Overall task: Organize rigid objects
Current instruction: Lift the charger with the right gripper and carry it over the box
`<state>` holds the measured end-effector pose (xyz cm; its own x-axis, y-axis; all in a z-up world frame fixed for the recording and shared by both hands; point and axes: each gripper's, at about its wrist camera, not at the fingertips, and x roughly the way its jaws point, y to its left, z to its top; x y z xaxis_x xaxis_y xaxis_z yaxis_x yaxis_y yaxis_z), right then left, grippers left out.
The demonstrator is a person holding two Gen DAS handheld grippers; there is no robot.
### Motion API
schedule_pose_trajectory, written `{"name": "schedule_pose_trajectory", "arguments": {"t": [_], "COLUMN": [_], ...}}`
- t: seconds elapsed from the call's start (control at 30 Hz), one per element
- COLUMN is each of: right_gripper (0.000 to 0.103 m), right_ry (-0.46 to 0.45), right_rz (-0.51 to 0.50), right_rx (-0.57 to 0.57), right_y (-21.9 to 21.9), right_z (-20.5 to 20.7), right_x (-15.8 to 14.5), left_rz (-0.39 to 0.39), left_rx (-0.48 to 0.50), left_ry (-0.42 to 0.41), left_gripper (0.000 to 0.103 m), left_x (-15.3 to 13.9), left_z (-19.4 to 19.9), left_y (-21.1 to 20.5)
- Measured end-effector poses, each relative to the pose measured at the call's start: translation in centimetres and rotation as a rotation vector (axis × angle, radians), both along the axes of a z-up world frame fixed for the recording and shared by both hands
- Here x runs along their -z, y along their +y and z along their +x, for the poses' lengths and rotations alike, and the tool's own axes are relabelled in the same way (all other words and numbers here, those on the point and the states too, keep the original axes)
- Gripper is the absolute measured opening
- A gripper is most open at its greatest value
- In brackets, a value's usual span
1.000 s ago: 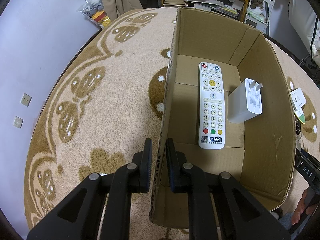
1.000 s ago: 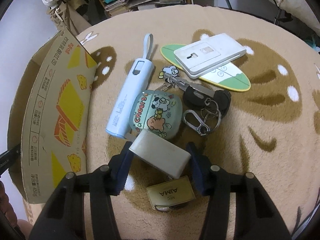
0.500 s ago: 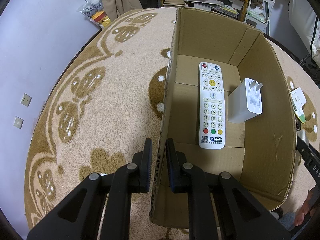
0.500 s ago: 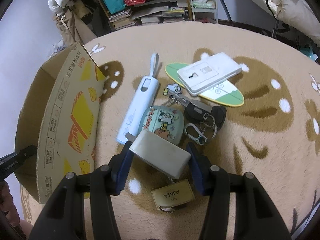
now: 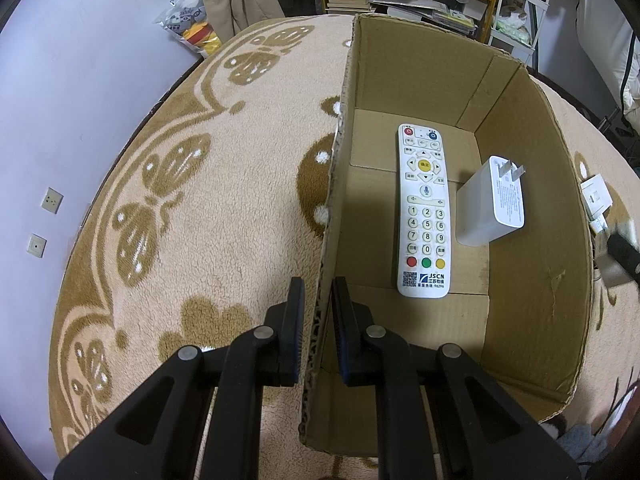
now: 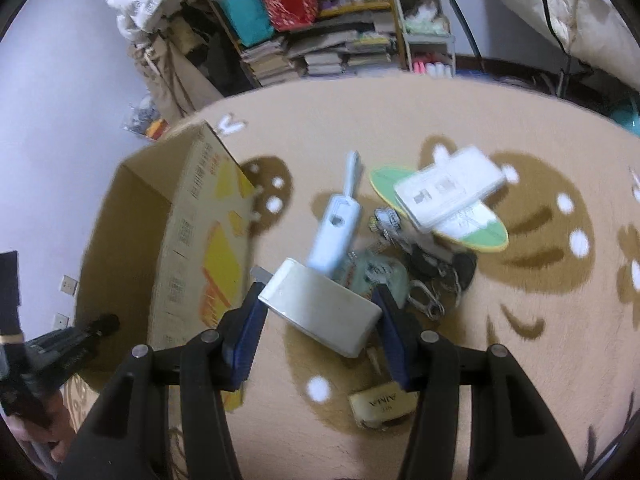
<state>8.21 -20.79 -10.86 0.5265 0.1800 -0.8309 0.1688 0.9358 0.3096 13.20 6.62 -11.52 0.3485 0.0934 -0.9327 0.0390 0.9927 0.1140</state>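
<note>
My left gripper (image 5: 318, 300) is shut on the left wall of an open cardboard box (image 5: 334, 208), one finger outside and one inside. On the box floor lie a white remote (image 5: 424, 212) and a white plug adapter (image 5: 490, 204). My right gripper (image 6: 318, 312) is shut on a second white adapter (image 6: 320, 314), held above the carpet to the right of the box (image 6: 200, 240). Beneath it on the carpet lie a light-blue power bank (image 6: 334, 236), a cartoon case (image 6: 380, 276), keys with a carabiner (image 6: 436, 280), a white flat box (image 6: 448, 190) on a green oval card (image 6: 484, 232), and a gold tag (image 6: 380, 406).
The beige patterned carpet (image 5: 192, 200) spreads left of the box. Shelves with books and bags (image 6: 312, 32) stand at the back. A white wall (image 5: 60, 100) lies at the left. A person's hand on the left gripper's black body (image 6: 56, 354) shows at the lower left of the right wrist view.
My right gripper has risen off the carpet with the white adapter in it and tilted up, so more of the room shows. The left gripper and the box have stayed still.
</note>
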Motion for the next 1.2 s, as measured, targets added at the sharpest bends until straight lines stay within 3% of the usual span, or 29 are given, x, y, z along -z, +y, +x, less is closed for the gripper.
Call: {"name": "schedule_pose_trajectory", "arguments": {"t": [0.6,1.2], "right_gripper": [0.057,0.057], "right_ry": [-0.128,-0.096], "right_rz": [-0.11,-0.092], "right_rx": [-0.171,-0.237], "right_y": [6.9,10.7], "right_z": [6.1,8.5], "right_x": [-7.0,-4.3], "left_rz": [-0.005,-0.005], "left_rx": [0.002,0.005], "left_ry": [-0.001,-0.002], "left_gripper": [0.014,0.014], "left_x": [-0.1,0.0], "left_z": [-0.1,-0.1], "left_y": [0.0,0.0]}}
